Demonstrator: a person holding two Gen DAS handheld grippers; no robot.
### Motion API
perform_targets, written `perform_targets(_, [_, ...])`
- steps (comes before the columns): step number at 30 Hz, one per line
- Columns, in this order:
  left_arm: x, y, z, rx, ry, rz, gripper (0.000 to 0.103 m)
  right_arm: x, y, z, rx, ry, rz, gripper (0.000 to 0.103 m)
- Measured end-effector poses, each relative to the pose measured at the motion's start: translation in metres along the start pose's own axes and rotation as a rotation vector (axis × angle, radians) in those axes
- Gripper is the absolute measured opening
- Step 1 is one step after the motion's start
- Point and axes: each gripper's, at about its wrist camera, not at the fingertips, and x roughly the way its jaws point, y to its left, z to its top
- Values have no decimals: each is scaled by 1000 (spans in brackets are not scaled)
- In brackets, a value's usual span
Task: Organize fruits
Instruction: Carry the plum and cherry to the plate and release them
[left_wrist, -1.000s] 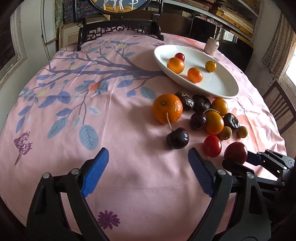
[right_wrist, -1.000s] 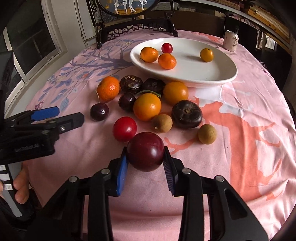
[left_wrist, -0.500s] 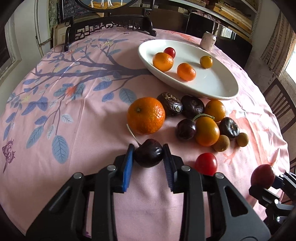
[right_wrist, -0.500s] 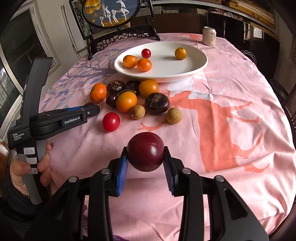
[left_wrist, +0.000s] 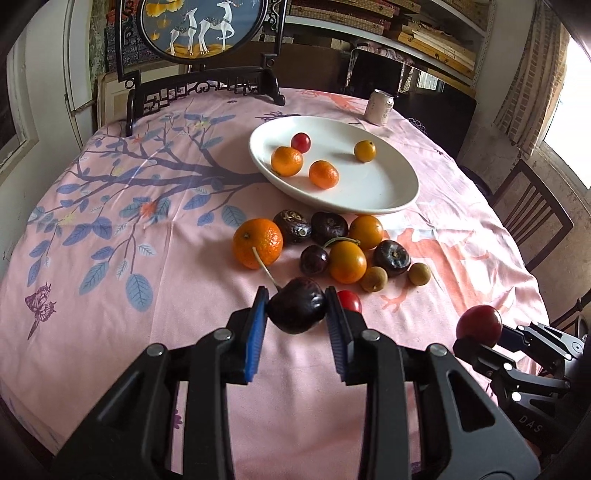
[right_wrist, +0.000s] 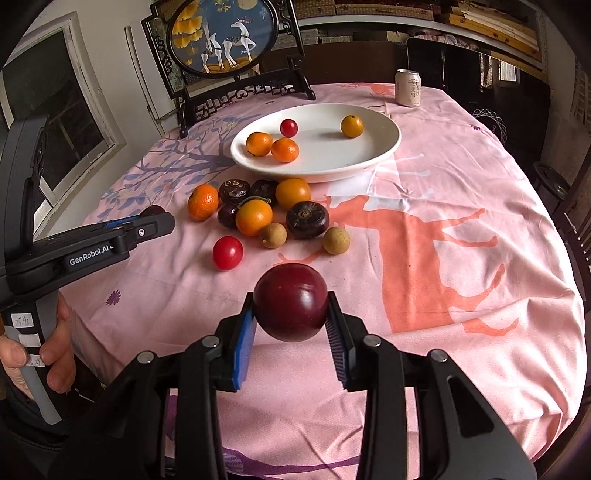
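My left gripper (left_wrist: 295, 312) is shut on a dark cherry (left_wrist: 297, 309) with a pale stem, held above the pink tablecloth. My right gripper (right_wrist: 290, 314) is shut on a dark red plum (right_wrist: 291, 301); that plum (left_wrist: 479, 325) also shows at the lower right of the left wrist view. A white oval plate (left_wrist: 388, 192) holds two mandarins, a small red fruit and a yellow fruit. In front of it lies a cluster: a large orange (left_wrist: 257, 242), dark fruits, orange fruits, two longans and a red cherry tomato (right_wrist: 228, 252).
A drink can (right_wrist: 408, 88) stands at the table's far edge. A framed deer screen on a dark carved stand (left_wrist: 195, 27) sits at the back left. A wooden chair (left_wrist: 532, 218) is off the right side. A hand (right_wrist: 55, 354) grips the left tool's handle.
The left gripper closed on the dark cherry and lifted it off the cloth. The right gripper pulled back and rose with the plum; both views now show more of the far table.
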Motion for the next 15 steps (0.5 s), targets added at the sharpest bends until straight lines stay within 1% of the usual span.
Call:
perform_targets(3, [0, -5, 17, 43, 15, -21, 31, 2, -4, 8, -2, 5, -7, 37])
perform_targets(5, [4, -6, 41, 67, 24, -40, 31, 4, -7, 22, -18, -3, -18, 37])
perform_targets(7, [16, -6, 73, 73, 40, -33, 31, 9, -11, 42, -35, -12, -41, 37])
perform_targets(10, [47, -11, 124, 77, 53, 9, 31, 27, -23, 83, -39, -9, -59, 37])
perform_targets(13, [85, -21, 167, 73, 66, 41, 31, 59, -36, 127, -36, 8, -97, 37])
perform_targets(15, [111, -28, 189, 66, 81, 35, 31, 81, -47, 151, -16, 21, -111, 37])
